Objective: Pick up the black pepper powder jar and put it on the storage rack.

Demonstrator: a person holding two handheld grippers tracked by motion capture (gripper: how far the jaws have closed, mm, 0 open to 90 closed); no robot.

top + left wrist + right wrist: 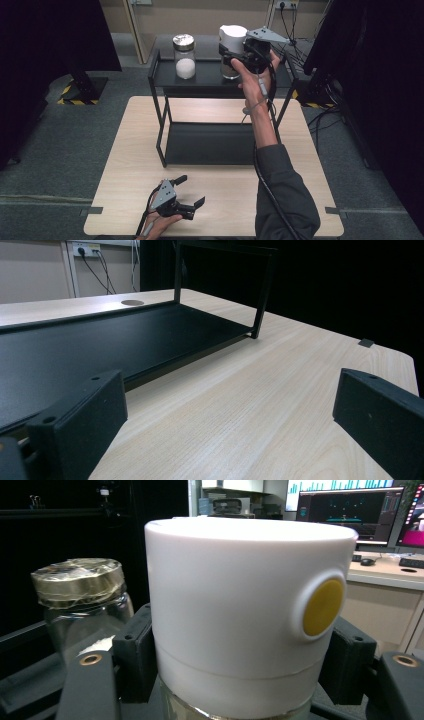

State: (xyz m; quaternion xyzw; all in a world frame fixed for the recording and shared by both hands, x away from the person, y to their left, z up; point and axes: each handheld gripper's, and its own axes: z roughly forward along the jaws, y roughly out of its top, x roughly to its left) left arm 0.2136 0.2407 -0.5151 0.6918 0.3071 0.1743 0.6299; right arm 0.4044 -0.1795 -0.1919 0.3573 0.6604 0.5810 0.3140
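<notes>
Your right gripper (231, 56) is up at the top shelf of the black rack (159, 75), with its jaws clamped on the jar with the white cap (233, 37). From the right gripper view you see the two black jaws pressed against either side of that jar (240, 620), just under the broad white cap, which has a round yellow button on its side. The jar's clear glass body shows just below the cap. In the high view the jar is at the right part of the top shelf; whether its base rests on the shelf or sits just above it, you cannot tell.

A second glass jar with a metal lid (184, 56) stands upright on the same shelf, to the left of the one you hold and apart from it. It holds something white at the bottom. In the right gripper view this jar (82, 610) shows beyond the left jaw.

Your left gripper (191, 192) rests low over the near edge of the wooden table (130, 165), in front of the rack. Its jaws are spread wide with nothing between them; the left gripper view shows bare wood (250, 405) between the two black jaws and the rack's lower shelf (100, 345) ahead of them.
</notes>
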